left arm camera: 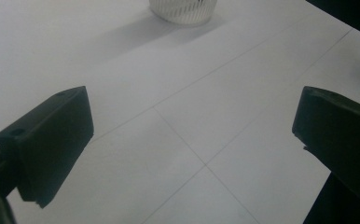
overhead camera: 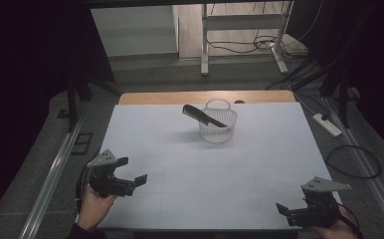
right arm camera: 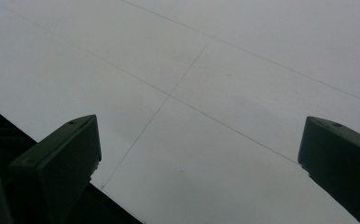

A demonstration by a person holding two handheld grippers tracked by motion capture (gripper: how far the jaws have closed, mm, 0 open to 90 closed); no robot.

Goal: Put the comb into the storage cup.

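Note:
A white mesh basket [overhead camera: 218, 124] stands on the white table [overhead camera: 180, 164], toward its far middle. A black comb [overhead camera: 200, 115] leans in the basket, its end sticking out over the left rim. My left gripper [overhead camera: 131, 170] is held over the table's near left corner, open, with nothing between its jaws. In the left gripper view the gripper [left arm camera: 192, 116] has its jaws wide apart, with the basket [left arm camera: 183, 9] far ahead at the top. My right gripper [overhead camera: 299, 211] sits at the near right edge; in the right gripper view the gripper [right arm camera: 199, 144] is open over bare table.
A wooden strip [overhead camera: 180, 97] edges the table's far side. On the floor lie a power strip [overhead camera: 327, 124] and a looped cable [overhead camera: 354, 164] to the right, with metal rails [overhead camera: 50, 174] along both sides. A metal frame [overhead camera: 205, 45] stands beyond the table.

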